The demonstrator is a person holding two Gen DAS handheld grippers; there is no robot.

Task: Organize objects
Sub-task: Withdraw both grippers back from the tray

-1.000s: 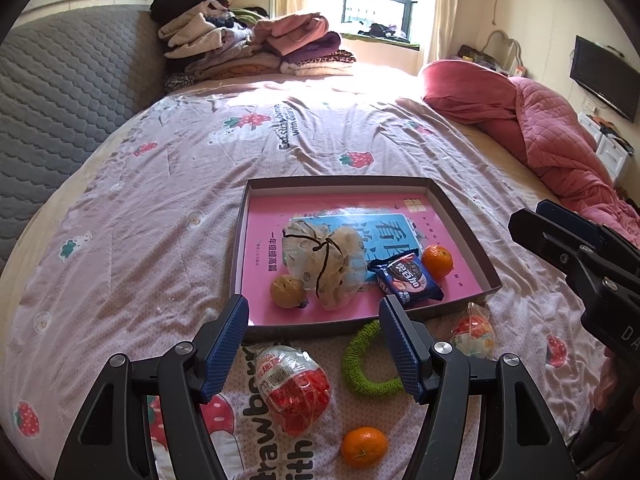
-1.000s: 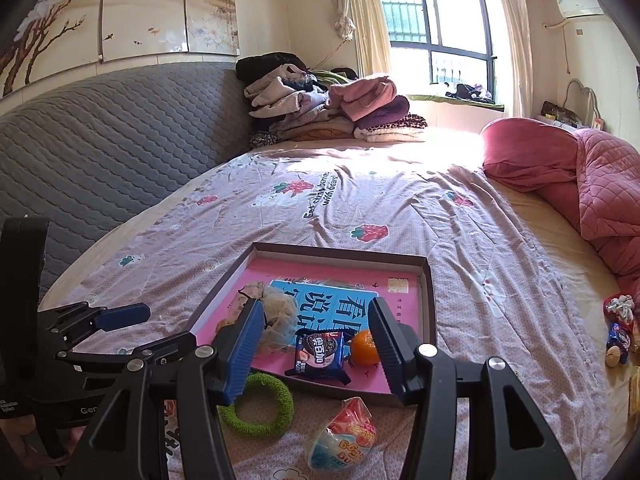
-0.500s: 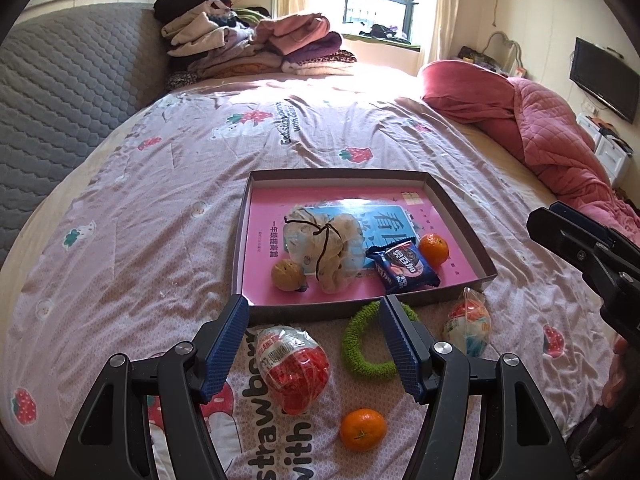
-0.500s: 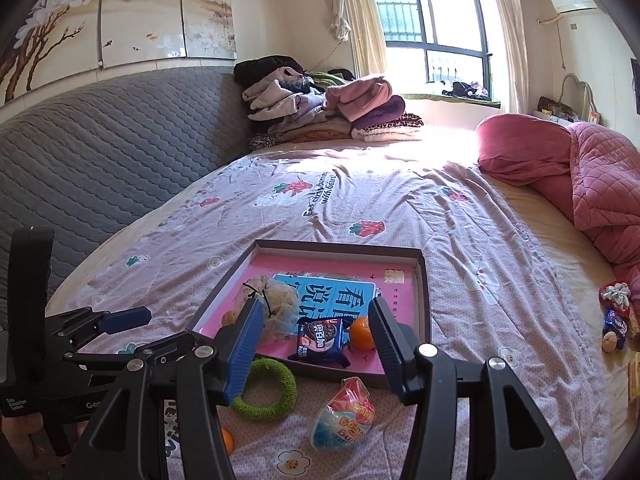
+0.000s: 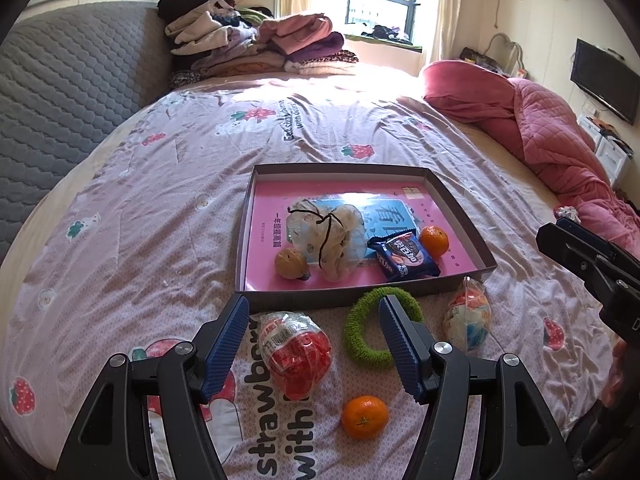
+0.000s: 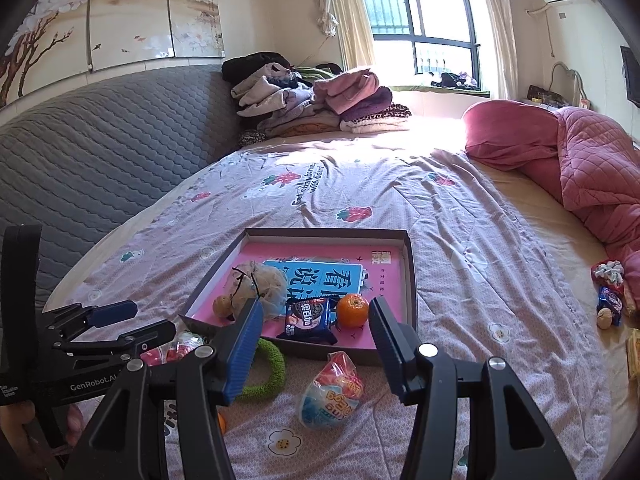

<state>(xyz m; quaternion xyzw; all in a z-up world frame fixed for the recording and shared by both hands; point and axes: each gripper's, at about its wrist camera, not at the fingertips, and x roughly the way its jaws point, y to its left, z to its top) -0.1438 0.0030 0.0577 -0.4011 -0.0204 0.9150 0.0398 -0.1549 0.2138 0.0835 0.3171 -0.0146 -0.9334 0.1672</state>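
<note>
Lying on the bed (image 5: 168, 216) just outside the near wall of the shallow box (image 5: 460, 208) are a red wrapped egg (image 5: 296, 350), a green ring (image 5: 362, 334), a blue-and-red wrapped egg (image 6: 332, 394) and an orange (image 5: 365, 416). Inside the box sit a cookie packet (image 5: 404, 258), another orange (image 5: 434, 240), a walnut (image 5: 290, 263) and a tied pouch (image 5: 328, 236). The left claw (image 5: 314, 344) and right claw (image 6: 316, 346) both hover open, gripping nothing.

The right gripper (image 6: 316, 340) drew back from the tray (image 6: 412, 280): in its view the tray sat further off and the egg-shaped wrapped candy (image 6: 332, 396) showed whole between the jaws. In the left wrist view the right gripper (image 5: 592, 264) lay further right; more bedspread (image 5: 160, 240) showed
</note>
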